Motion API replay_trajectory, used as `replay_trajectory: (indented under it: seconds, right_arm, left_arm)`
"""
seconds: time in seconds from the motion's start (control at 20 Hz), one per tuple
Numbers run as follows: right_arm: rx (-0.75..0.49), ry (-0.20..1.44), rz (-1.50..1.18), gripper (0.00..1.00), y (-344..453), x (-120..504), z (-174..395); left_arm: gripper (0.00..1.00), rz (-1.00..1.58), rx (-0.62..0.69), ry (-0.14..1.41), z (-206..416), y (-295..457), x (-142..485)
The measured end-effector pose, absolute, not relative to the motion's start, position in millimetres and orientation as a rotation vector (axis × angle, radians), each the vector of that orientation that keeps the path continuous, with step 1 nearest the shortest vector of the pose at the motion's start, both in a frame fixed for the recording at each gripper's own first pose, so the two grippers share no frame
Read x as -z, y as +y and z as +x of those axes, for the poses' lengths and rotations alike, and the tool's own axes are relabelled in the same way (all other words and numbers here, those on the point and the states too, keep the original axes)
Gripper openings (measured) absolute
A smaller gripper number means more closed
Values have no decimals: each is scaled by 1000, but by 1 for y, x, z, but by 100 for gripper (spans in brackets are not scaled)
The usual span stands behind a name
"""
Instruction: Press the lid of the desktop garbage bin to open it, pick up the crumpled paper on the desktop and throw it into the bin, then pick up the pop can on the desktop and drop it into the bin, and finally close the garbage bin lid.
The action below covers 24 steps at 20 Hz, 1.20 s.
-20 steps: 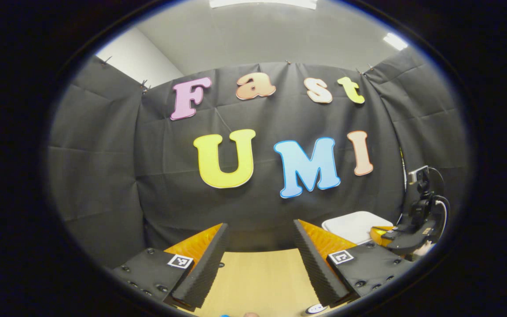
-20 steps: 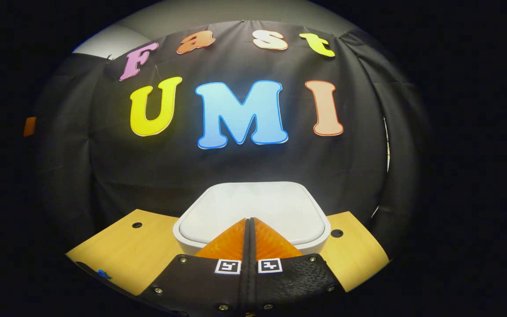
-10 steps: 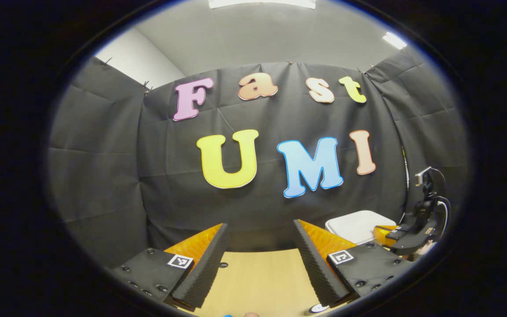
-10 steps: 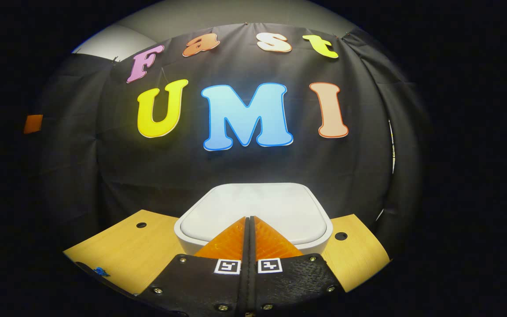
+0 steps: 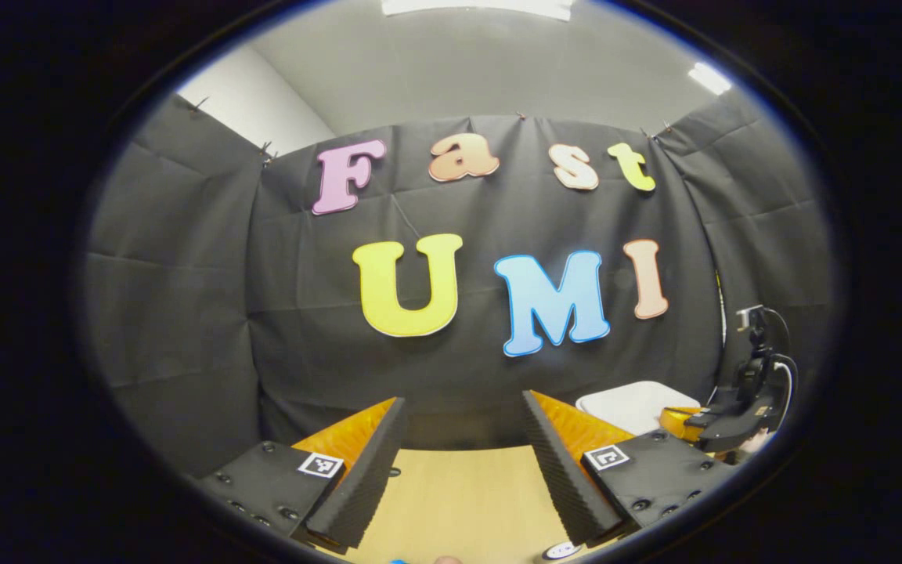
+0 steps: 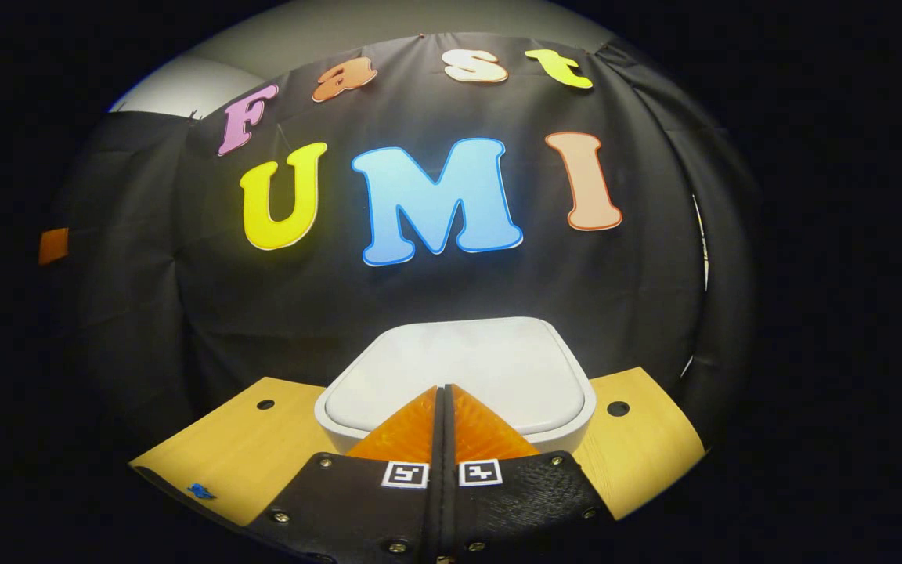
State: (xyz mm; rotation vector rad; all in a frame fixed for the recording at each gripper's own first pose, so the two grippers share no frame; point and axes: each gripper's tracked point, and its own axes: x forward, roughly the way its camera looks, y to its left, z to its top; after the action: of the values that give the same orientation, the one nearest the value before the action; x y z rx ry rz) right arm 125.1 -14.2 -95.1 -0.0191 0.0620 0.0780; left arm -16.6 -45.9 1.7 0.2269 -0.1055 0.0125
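Closed tongs (image 6: pixel 443 389) over flat-lying lid (image 6: pixel 459 364)

White garbage bin (image 6: pixel 455 376) sits upright, lid (image 6: pixel 459 364) closed.

A light wooden table (image 6: pixel 239 462) with round holes spans six o'clock; a small blue mark (image 6: pixel 200 491) sits at seven o'clock.

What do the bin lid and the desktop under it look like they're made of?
The white rounded-square bin lid looks like moulded plastic with a smooth matte finish: even colour, soft rounded rim, no grain. The light tan desktop looks like wood or wood-look laminate: fine straight grain lines, dull sheen, small round holes. Which of the two, the view cannot settle.
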Motion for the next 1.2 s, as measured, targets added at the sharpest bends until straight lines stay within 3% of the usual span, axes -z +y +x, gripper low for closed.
replay_trajectory:
  seconds: [0.75, 0.9, 1.0, 1.2]
  right_arm:
    - [-51, 82, 8, 1, -14, 85, 126]
    - [-42, 96, -1, 6, -15, 85, 123]
    - [-39, 108, 3, 10, -15, 86, 119]
    - [-33, 115, 38, 11, -13, 81, 103]
  left_arm:
    - [100, 151, -72, -73, -43, -12, 13]
    - [96, 150, -73, -69, -45, -12, 16]
    - [100, 147, -73, -70, -48, -11, 16]
    - [96, 133, -81, -47, -49, -4, 26]
